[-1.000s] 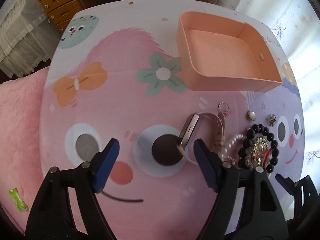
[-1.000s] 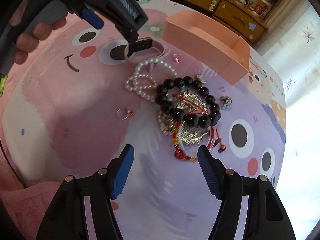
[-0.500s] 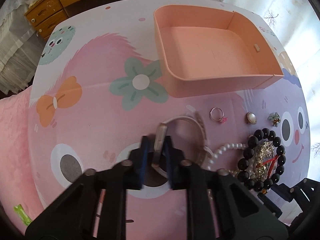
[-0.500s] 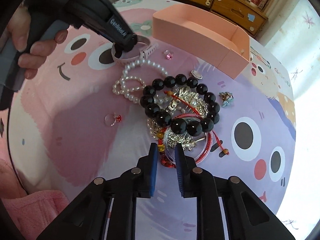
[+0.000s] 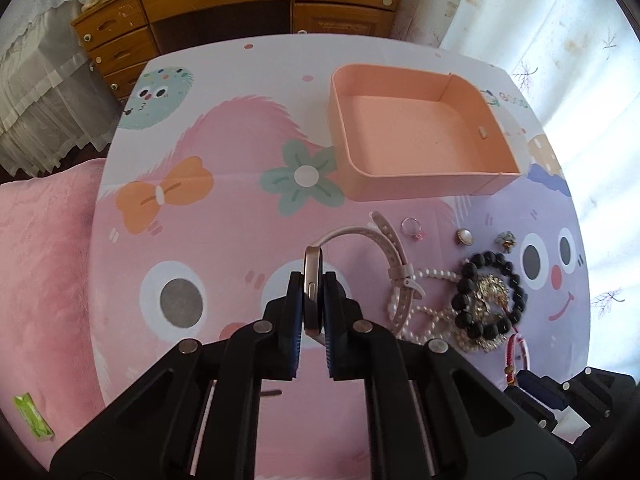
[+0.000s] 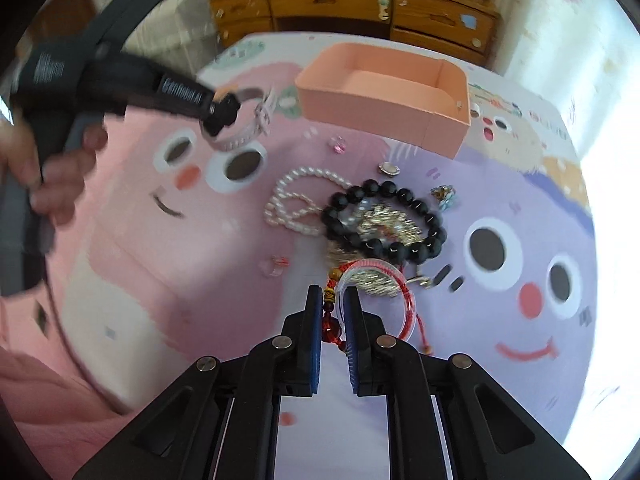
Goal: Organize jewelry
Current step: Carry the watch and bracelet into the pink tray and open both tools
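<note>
Pink tray (image 5: pixel 416 184) empty; L jaws clamp watch (image 5: pixel 312 280), R jaws clamp red bracelet (image 6: pixel 374 276).

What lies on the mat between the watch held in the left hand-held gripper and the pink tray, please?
In the left wrist view, only bare printed mat separates the watch from the pink tray; a small ring lies just to the right.
</note>
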Demonstrator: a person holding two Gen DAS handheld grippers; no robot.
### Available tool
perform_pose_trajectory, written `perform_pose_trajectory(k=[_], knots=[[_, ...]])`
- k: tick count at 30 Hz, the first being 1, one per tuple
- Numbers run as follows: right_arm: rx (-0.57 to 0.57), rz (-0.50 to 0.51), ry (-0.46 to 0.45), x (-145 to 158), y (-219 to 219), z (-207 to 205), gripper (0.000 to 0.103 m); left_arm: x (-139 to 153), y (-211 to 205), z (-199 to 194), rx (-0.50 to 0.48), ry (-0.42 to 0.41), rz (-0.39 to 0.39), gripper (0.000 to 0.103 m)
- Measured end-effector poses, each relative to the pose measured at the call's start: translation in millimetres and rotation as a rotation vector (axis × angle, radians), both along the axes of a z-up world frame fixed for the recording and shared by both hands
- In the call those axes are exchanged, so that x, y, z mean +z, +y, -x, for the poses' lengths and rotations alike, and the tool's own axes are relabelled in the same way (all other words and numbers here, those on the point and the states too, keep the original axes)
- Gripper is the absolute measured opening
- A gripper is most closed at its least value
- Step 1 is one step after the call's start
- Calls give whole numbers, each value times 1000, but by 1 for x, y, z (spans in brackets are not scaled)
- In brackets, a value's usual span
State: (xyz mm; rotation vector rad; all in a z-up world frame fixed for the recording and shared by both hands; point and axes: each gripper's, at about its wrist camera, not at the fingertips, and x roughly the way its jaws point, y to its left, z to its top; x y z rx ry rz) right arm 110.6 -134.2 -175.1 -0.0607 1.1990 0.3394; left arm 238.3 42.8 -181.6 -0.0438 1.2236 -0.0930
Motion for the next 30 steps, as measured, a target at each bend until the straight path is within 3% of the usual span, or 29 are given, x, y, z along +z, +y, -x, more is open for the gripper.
perform_pose_trajectory(k=[9, 13, 16, 24, 30], knots=[[-82, -176, -74, 56, 19, 29, 10, 65, 15, 49, -33, -113, 29, 7], [-82, -239, -124, 87, 29, 25, 11, 84, 10, 55, -80, -100, 13, 7], [-72, -260, -176, 109, 34, 15, 11, 97, 4, 53, -103, -74, 25, 7], [-41, -291, -281, 157, 36, -35, 11, 138, -23, 31, -182, -180, 4, 7], [-59, -283, -324, 179, 25, -85, 11, 148, -41, -11, -178, -211, 2, 7]])
